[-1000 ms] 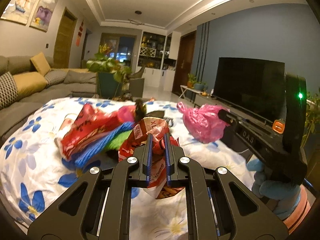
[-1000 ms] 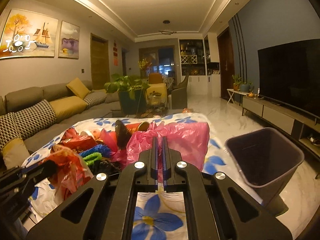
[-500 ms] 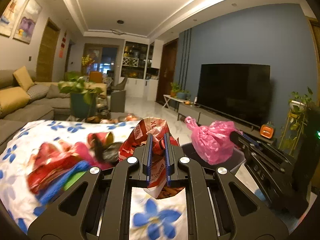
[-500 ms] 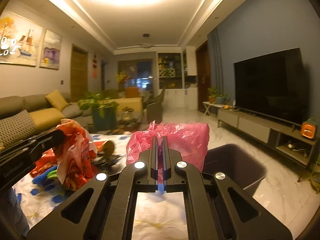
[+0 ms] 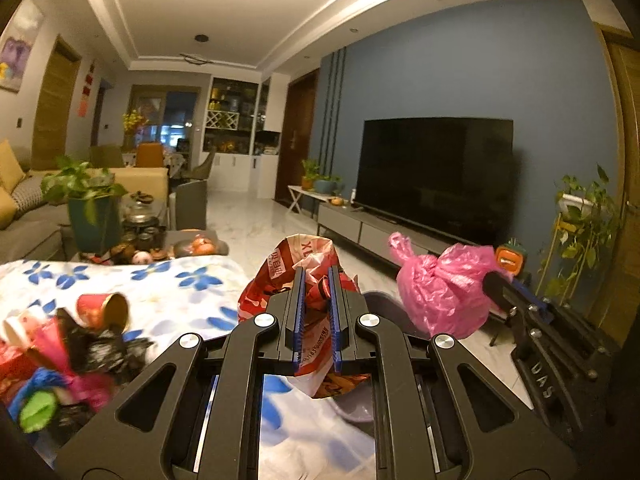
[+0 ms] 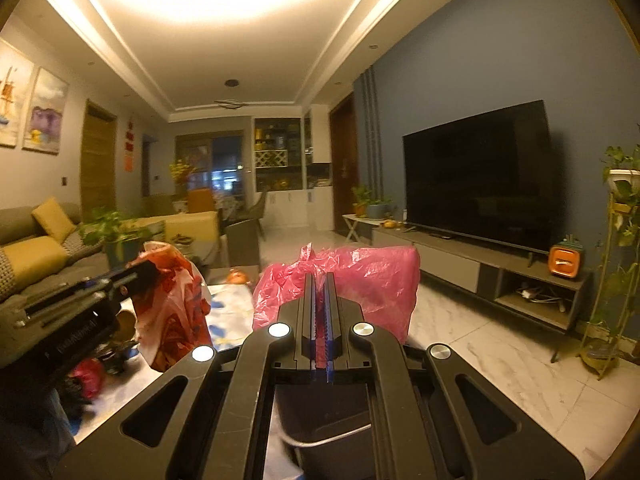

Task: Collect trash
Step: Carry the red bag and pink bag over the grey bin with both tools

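Covering the counter (image 5: 188, 280) at nine o'clock in the left view, a flowered cloth carries a blurred trash heap (image 5: 60, 360). Below the tongs, a grey bin (image 6: 320, 428) opens upward. The pink bag (image 6: 360, 276) hangs long axis vertical, knotted top up, pinched in the right tongs (image 6: 319, 312). The red wrapper (image 5: 304, 264) droops likewise, clamped by the left tongs (image 5: 316, 312). A paper cup (image 5: 106, 310) lies mouth toward three o'clock.

A crumpled red-and-white wrapper (image 5: 298, 276) and a knotted pink plastic bag (image 6: 360, 280) hang above the dark bin (image 6: 324, 420).
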Motion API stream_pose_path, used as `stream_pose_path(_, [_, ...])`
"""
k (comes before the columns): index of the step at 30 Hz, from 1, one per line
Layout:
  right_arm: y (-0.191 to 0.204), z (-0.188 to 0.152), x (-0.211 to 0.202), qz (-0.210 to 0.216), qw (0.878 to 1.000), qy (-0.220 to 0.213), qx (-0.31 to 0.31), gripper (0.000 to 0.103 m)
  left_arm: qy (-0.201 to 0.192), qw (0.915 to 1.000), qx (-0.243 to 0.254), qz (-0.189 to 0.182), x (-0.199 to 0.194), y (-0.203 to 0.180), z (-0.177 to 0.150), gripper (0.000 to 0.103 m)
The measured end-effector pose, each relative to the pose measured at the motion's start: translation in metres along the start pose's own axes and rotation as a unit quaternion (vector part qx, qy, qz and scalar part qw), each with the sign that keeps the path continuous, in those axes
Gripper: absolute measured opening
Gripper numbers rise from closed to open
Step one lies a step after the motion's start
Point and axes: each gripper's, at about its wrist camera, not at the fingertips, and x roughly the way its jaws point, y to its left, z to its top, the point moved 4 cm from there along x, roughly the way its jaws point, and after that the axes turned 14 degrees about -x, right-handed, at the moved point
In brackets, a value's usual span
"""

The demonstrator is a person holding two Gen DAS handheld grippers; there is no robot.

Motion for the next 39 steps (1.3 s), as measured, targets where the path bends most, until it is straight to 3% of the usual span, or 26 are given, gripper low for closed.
stream_pose_path(12, [-0.026, -0.015, 0.037, -0.012, 1.000, 0.026, 0.011, 0.004, 0.037, 0.9992, 0.011, -0.010, 0.069, -0.014, -0.022, 0.010])
stream_pose_path(34, [-0.026, -0.022, 0.081, 0.030, 0.998, 0.054, 0.021, 0.005, 0.067, 0.9975, -0.004, -0.023, 0.113, -0.012, -0.037, 0.011])
stream_pose_path(36, [-0.027, -0.023, 0.083, 0.033, 0.998, 0.054, 0.023, 0.007, 0.069, 0.9974, -0.002, -0.024, 0.115, -0.012, -0.038, 0.015])
stream_pose_path(37, [-0.027, -0.022, 0.083, 0.034, 0.998, 0.054, 0.026, 0.014, 0.070, 0.9972, -0.002, -0.024, 0.116, -0.011, -0.038, 0.016])
stream_pose_path(39, [-0.031, -0.023, 0.084, 0.032, 0.998, 0.054, 0.031, 0.021, 0.070, 0.9973, -0.001, -0.021, 0.117, -0.010, -0.039, 0.029])
